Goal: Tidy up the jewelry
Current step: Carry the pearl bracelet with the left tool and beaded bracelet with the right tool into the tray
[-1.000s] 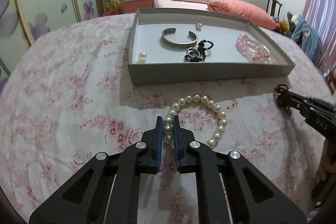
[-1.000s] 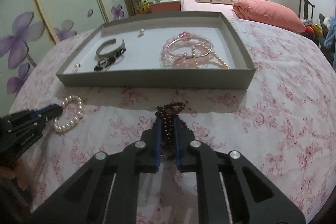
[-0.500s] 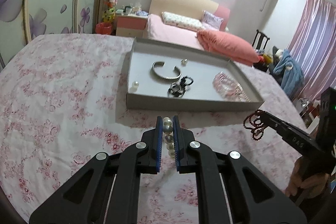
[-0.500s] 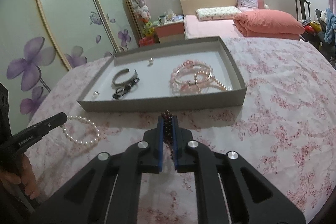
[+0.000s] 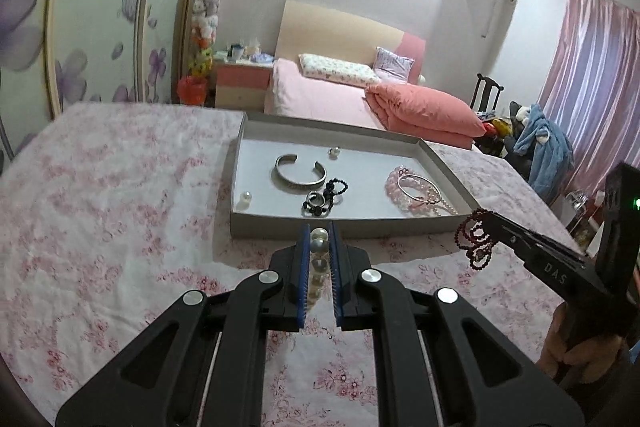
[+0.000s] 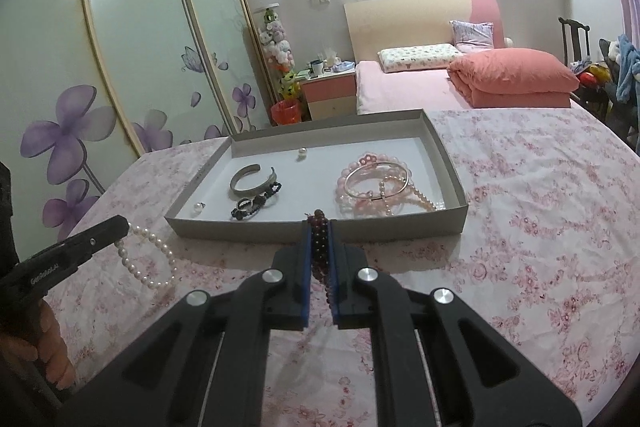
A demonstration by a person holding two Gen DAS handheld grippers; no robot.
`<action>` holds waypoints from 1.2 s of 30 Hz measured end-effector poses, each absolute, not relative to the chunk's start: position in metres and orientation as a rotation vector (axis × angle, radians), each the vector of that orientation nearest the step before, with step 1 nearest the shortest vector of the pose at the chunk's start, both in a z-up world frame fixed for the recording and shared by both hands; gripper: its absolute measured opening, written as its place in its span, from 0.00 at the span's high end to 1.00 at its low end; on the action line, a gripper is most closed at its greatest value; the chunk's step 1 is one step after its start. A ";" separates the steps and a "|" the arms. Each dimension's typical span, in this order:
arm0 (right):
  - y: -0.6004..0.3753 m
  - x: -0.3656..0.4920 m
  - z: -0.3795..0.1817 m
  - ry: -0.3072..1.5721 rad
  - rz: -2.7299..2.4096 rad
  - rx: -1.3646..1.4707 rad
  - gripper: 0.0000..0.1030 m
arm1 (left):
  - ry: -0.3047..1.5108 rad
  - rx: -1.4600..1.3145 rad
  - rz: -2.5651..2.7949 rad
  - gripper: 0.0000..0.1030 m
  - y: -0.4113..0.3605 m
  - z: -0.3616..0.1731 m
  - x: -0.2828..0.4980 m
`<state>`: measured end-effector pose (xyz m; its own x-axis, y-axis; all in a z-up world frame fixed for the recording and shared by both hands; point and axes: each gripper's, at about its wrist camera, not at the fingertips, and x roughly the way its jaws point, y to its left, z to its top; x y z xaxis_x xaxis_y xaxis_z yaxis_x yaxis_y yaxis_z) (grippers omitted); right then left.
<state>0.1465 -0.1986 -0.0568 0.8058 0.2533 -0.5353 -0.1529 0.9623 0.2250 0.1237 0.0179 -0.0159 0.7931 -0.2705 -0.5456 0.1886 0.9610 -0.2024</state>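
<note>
The left gripper (image 5: 319, 239) is clamped on a pearl bracelet (image 6: 146, 259), which hangs from its tips above the flowery cloth (image 5: 104, 211). The right gripper (image 6: 320, 227) is clamped on a dark red bead bracelet (image 5: 476, 239), and that one dangles in the air too. Both sit just in front of the near wall of a grey tray (image 6: 320, 229). Inside the tray lie a silver cuff (image 5: 298, 173), a black bead bracelet with a ring (image 5: 324, 197), two loose pearls (one near the back wall, one by the front left corner) and a pile of pink bracelets (image 6: 376, 185) on the right side. A hand (image 6: 48, 339) shows at the left edge of the right view.
</note>
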 end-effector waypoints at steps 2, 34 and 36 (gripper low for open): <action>-0.198 0.145 -0.057 0.594 0.219 0.176 0.92 | 0.588 -0.113 -0.245 0.90 0.012 -0.014 0.121; -0.181 0.152 -0.003 0.314 0.161 0.093 0.92 | 0.404 -0.034 -0.197 0.90 -0.024 0.027 0.145; -0.180 0.160 -0.002 0.301 0.151 0.094 0.92 | 0.398 -0.038 -0.190 0.90 -0.026 0.027 0.151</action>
<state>0.1596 -0.1800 -0.0019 0.9439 0.1620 -0.2876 -0.1341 0.9843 0.1144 0.1510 -0.0255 0.0274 0.9043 -0.1913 -0.3816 0.1763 0.9815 -0.0743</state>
